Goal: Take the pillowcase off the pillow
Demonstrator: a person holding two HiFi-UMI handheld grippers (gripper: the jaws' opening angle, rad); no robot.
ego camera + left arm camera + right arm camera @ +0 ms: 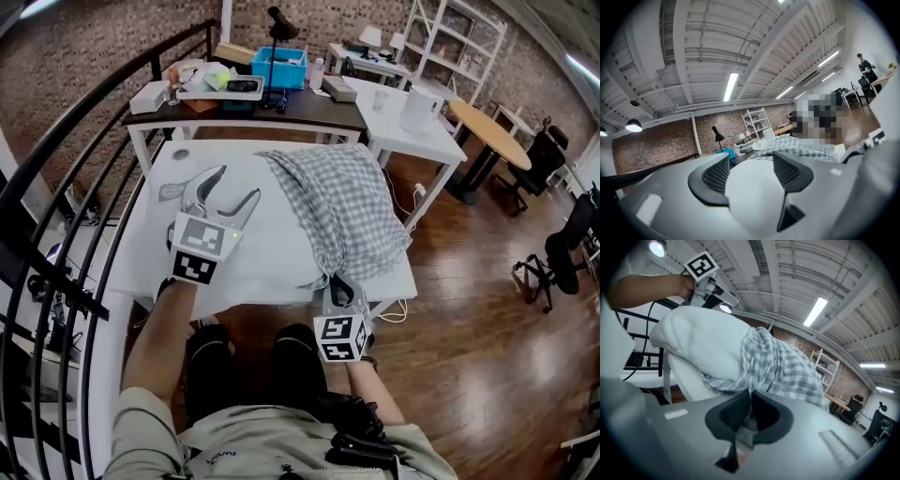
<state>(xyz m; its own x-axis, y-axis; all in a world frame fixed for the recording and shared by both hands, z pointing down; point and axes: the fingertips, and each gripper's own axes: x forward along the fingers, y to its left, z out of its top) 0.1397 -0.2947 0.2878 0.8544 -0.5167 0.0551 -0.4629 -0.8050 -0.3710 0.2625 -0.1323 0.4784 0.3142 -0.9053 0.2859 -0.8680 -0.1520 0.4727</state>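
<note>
My right gripper (pixel 339 287) is clamped shut on the near hem of the grey-and-white checked cotton pillowcase (pixel 347 202). The case lies over the right side of the plump white pillow (pixel 267 248) on the white table (pixel 145 234), its long axis running away from me. My left gripper (pixel 236 186) hovers level above the pillow's bared left part, jaws spread and pressing on nothing (it is the nearer to that side), so I judge it should pin the pillow while the right draws the case toward me.

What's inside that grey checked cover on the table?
A white pillow: one end pokes bare out of the checked pillowcase. The rest of the pillow is covered by the cloth, so how far in it reaches cannot be seen.
</note>
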